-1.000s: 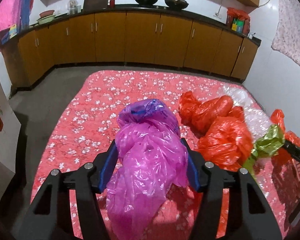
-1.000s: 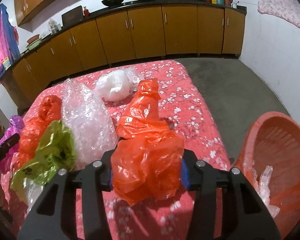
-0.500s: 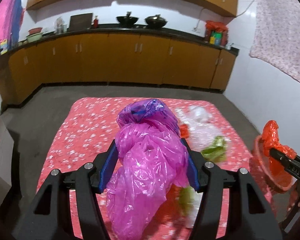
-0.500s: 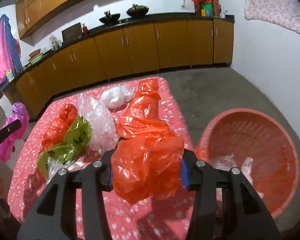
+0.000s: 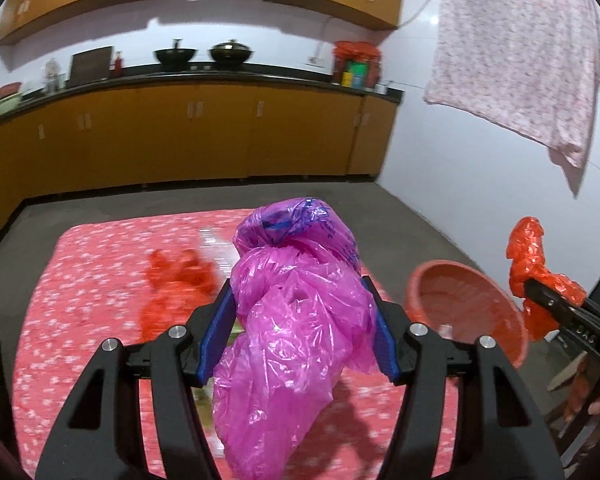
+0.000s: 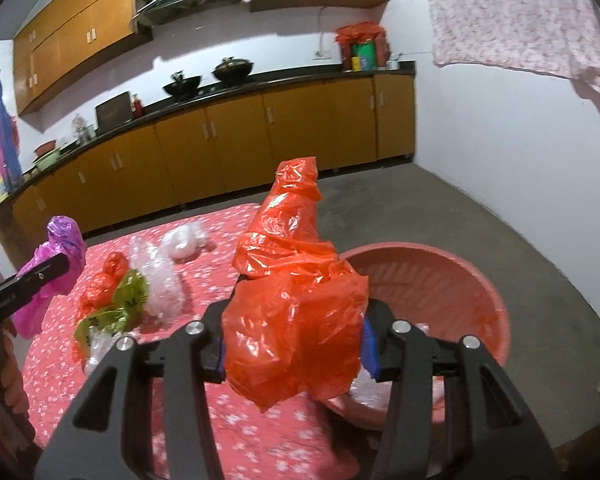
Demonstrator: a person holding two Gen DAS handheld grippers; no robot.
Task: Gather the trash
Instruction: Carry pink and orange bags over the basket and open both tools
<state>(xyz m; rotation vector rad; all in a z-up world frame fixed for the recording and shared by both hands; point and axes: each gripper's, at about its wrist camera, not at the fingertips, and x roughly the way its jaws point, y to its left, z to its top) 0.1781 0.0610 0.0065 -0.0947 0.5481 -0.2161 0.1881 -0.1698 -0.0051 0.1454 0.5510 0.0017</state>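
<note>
kitchen's floral-clothed table (image 6: 228, 412) now sits low as both claws have lifted and swung toward the red basin (image 6: 440, 280) off its right edge, left gripper (image 5: 300, 340) clenching the magenta bag (image 5: 296, 344), right gripper (image 6: 294, 344) clenching the orange bag (image 6: 296, 312), so dropping looks next.

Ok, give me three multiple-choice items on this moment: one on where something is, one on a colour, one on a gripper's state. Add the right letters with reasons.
1. Where is the red basin?
A. on the counter
B. on the floor beside the table
C. on the table

2. What colour is the bag held by the left gripper?
A. magenta
B. green
C. white

3. What is the right gripper doing?
A. hanging open
B. shut on nothing
C. shut on the orange bag

Answers: 1 B, the basin stands on the grey floor past the edge of the table. 2 A, the magenta bag fills the gap between its fingers. 3 C, orange plastic bulges between its fingers.
</note>
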